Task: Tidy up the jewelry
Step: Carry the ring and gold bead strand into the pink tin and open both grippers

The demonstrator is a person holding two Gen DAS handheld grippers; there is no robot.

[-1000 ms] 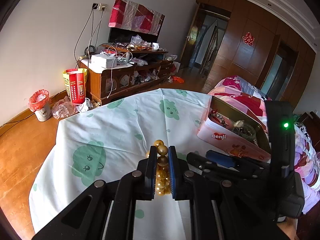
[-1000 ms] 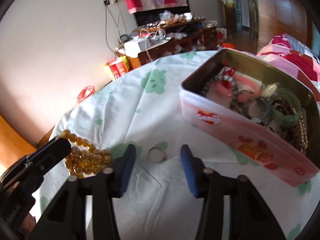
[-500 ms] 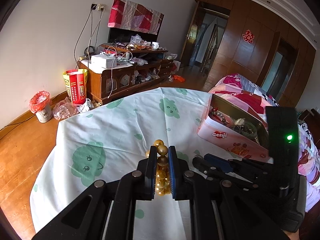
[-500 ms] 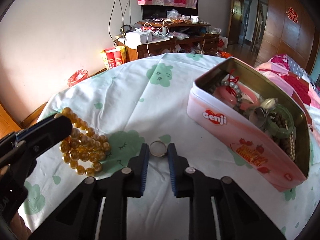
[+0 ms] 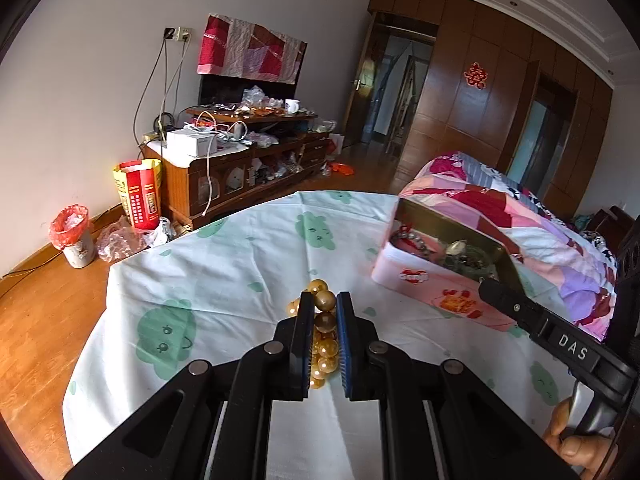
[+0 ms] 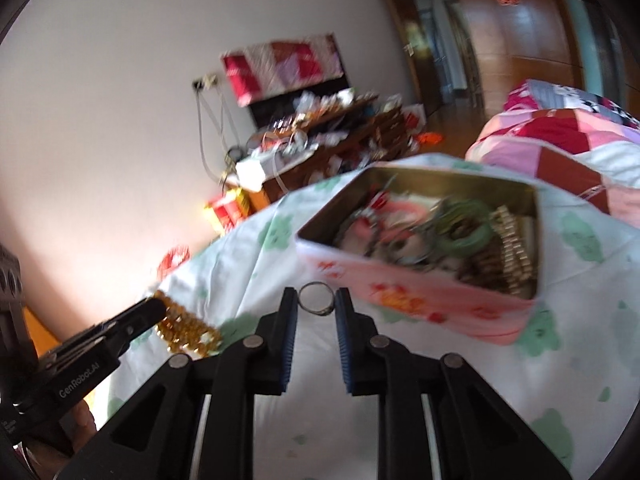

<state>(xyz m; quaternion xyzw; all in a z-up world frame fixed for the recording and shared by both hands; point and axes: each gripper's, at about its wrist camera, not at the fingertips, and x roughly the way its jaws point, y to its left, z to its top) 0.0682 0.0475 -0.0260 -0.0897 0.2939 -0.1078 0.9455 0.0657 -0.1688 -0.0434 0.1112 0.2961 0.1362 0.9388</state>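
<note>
Our left claw (image 5: 324, 316) is pinching the gold beads (image 5: 325, 322); the strand sits between its pads and trails down onto the table (image 5: 240, 264) under the tips. Our right claw (image 6: 316, 304) is pinching the ring (image 6: 315, 303), its tips pressed against the ring's two sides, and the ring appears lifted clear of the cloth. The tin (image 6: 416, 280), open and already full of bracelets, lies just ahead and to the right of that claw.

We judge the step in hand to be carrying the ring to the tin. To do it well, we should hold the squeeze even, since a thin hoop caught only by its edges can twist or spring out. We should bring the tips over the tin's near wall and above the heap before letting go, low enough that the ring does not bounce out. The left claw should stay quiet, so that the beads do not drag across the cloth.

The left view shows the beads close up but not the ring; there the right claw (image 5: 486, 286) hides its own catch. The right view, somewhat blurred, shows the ring, the tin's contents, and the left claw (image 6: 158, 308) on the beads (image 6: 188, 330) to its left.
</note>
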